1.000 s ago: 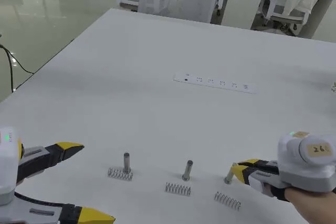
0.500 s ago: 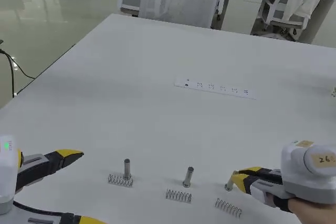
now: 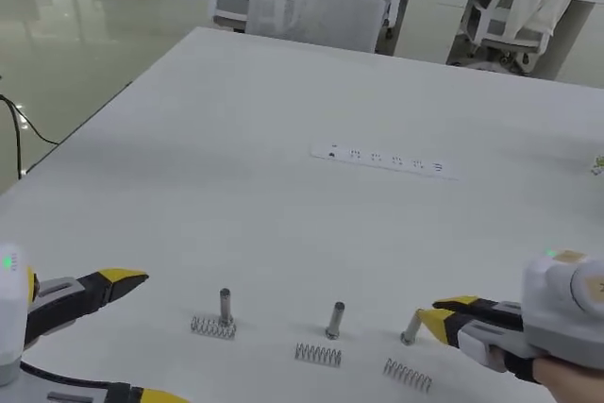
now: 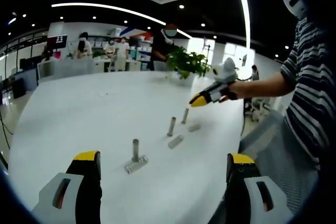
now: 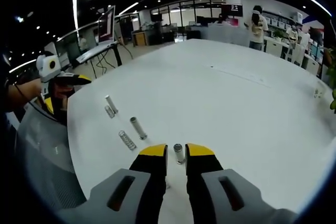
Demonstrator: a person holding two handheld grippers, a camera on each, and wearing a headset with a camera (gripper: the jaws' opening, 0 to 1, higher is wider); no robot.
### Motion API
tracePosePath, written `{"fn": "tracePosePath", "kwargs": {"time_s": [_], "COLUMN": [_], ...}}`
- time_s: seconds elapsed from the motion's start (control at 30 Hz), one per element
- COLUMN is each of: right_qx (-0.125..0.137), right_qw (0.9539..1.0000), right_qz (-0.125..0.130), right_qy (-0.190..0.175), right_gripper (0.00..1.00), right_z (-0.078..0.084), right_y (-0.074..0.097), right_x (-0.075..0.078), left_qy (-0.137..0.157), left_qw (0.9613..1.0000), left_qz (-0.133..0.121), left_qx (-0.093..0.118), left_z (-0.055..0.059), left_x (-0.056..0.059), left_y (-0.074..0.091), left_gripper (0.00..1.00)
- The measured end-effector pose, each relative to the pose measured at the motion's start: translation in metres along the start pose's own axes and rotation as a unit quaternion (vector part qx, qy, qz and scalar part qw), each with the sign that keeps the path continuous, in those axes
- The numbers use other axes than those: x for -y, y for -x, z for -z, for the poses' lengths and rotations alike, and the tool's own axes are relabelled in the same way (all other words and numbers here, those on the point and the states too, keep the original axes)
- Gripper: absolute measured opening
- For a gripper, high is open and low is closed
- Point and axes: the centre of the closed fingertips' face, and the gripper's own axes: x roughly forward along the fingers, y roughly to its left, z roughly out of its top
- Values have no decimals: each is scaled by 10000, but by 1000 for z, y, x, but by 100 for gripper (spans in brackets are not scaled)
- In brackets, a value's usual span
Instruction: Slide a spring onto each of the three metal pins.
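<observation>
Three pins (image 3: 336,320): bare, springs (image 3: 317,355) beside them.
Left gripper (image 4: 164,157): jaws wide.
Right gripper (image 5: 177,149): narrow at right pin (image 3: 411,327), grip unclear.
Next: likely steady it, fetch one.

Left tool (image 4: 164,157): jaws wide apart over white worktop (image 4: 79,114). Three pins (image 4: 171,126) upright in a row, a spring (image 4: 176,141) lying beside each. Right tool (image 4: 197,100) near farthest pin (image 4: 185,115).

Right gripper (image 3: 429,316) drew back slightly.
</observation>
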Motion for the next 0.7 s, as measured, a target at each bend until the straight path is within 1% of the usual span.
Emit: {"fn": "tracePosePath", "kwargs": {"time_s": [0.27, 0.5, 0.6, 0.7], "right_qx": [-29, -147, -242, -337], "right_qw": [9999, 9986, 9970, 9956], "right_qz": [-71, -154, -211, -317], "right_qy": [112, 480, 711, 819], "right_gripper": [11, 11, 12, 12], "right_z": [5, 11, 15, 21], "right_y": [9, 15, 15, 15], "right_x": [-3, -10, -15, -21], "left_qy": [2, -11, -9, -15], "left_qw": [10000, 10000, 10000, 10000], "left_qz": [11, 3, -6, -14], "left_qx": [-5, 8, 5, 6], "left_z": [0, -1, -1, -1], "left_x": [1, 0, -1, -1], "left_y": [-1, -1, 0, 0], "left_gripper": [97, 97, 97, 97]}}
